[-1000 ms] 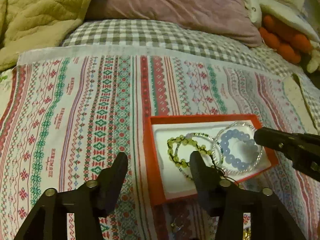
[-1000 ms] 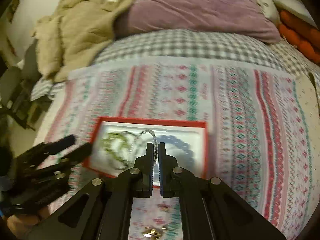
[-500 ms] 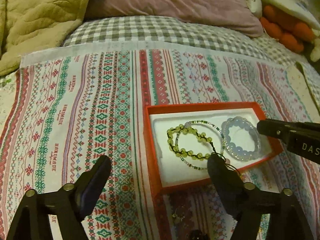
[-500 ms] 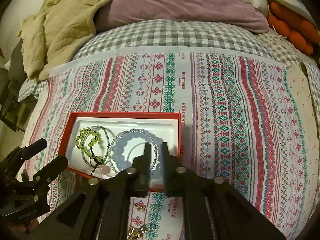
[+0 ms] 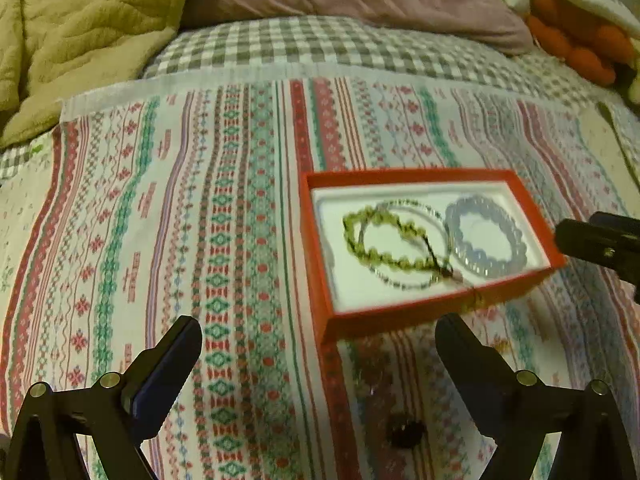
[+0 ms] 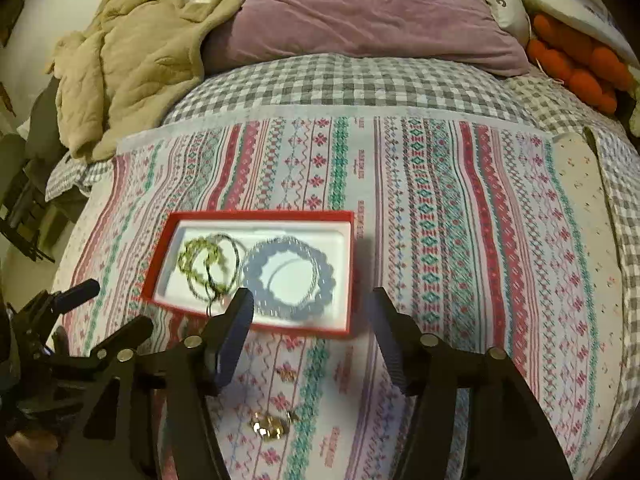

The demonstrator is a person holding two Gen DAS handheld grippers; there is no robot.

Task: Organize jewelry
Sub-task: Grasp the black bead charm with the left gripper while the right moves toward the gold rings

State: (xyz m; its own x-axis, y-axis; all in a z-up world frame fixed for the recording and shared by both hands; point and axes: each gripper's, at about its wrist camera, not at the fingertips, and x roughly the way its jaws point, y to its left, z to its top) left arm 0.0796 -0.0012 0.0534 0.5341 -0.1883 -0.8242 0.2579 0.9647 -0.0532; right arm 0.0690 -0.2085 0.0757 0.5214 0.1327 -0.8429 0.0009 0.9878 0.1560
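A red box (image 5: pixel 316 248) (image 6: pixel 160 264) with a white lining lies on the patterned cloth. In it lie a green bead bracelet (image 5: pixel 380 240) (image 6: pixel 200 258), a thin clear bead bracelet (image 5: pixel 404 280) and a pale blue bead bracelet (image 5: pixel 484 240) (image 6: pixel 288 276). My left gripper (image 5: pixel 320 340) is open and empty, just in front of the box. My right gripper (image 6: pixel 312 308) is open and empty, over the box's near edge. Small loose pieces lie on the cloth in front of the box: a gold one (image 6: pixel 270 426), a small earring (image 6: pixel 286 374), a dark one (image 5: pixel 406 432).
The striped patterned cloth (image 5: pixel 180 220) (image 6: pixel 460 220) covers a checked bedsheet (image 6: pixel 340 80). A purple pillow (image 6: pixel 372 12) and a tan quilt (image 6: pixel 132 68) lie at the back. Orange plush items (image 6: pixel 580 68) sit at the back right. The bed edge falls off at the left.
Both grippers have pulled back from the box and opened wide. The right gripper was shut a second ago. The pale blue bracelet now lies loose in the box.
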